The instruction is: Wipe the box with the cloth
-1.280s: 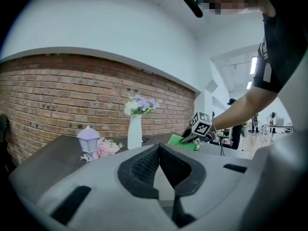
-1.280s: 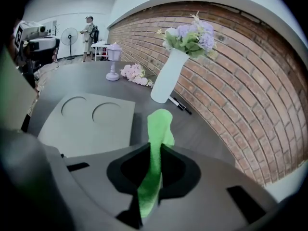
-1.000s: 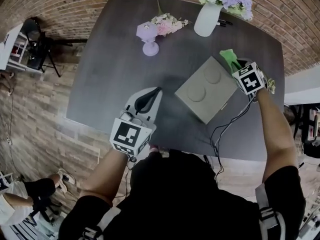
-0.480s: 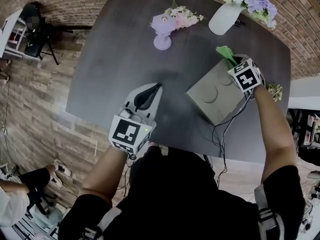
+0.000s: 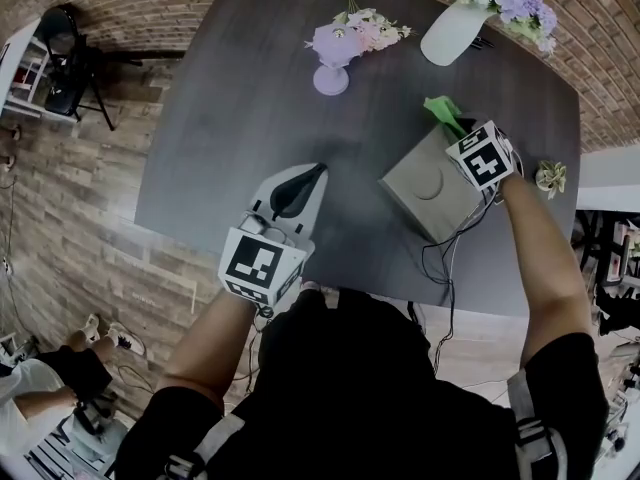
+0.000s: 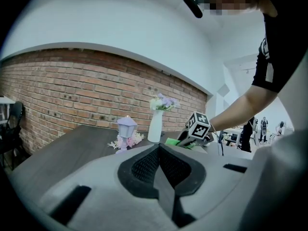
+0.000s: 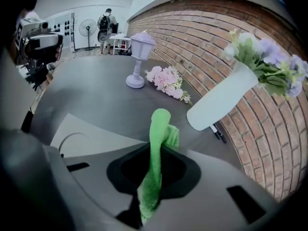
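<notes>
A grey box [image 5: 420, 186] with a round mark on its lid sits on the dark table [image 5: 240, 118], right of centre. My right gripper [image 5: 453, 134] is over the box's far right part, shut on a green cloth [image 5: 440, 114] that sticks out beyond the jaws. In the right gripper view the cloth [image 7: 159, 138] stands up between the closed jaws, with the box lid [image 7: 82, 134] below on the left. My left gripper [image 5: 312, 178] hovers over the table's near edge, left of the box, shut and holding nothing. Its own view shows the gripper [image 6: 160, 150] with jaws pressed together.
A lilac lantern [image 5: 332, 56] with pink flowers [image 5: 372, 30] stands at the table's far middle, and a white vase [image 5: 448, 30] of flowers at the far right. A small flower sprig [image 5: 549, 177] lies right of the box. A cable [image 5: 440, 258] hangs off the near edge.
My right gripper has moved with the cloth from the box's right edge onto its lid, covering one round mark. The left gripper has stayed where it was.
</notes>
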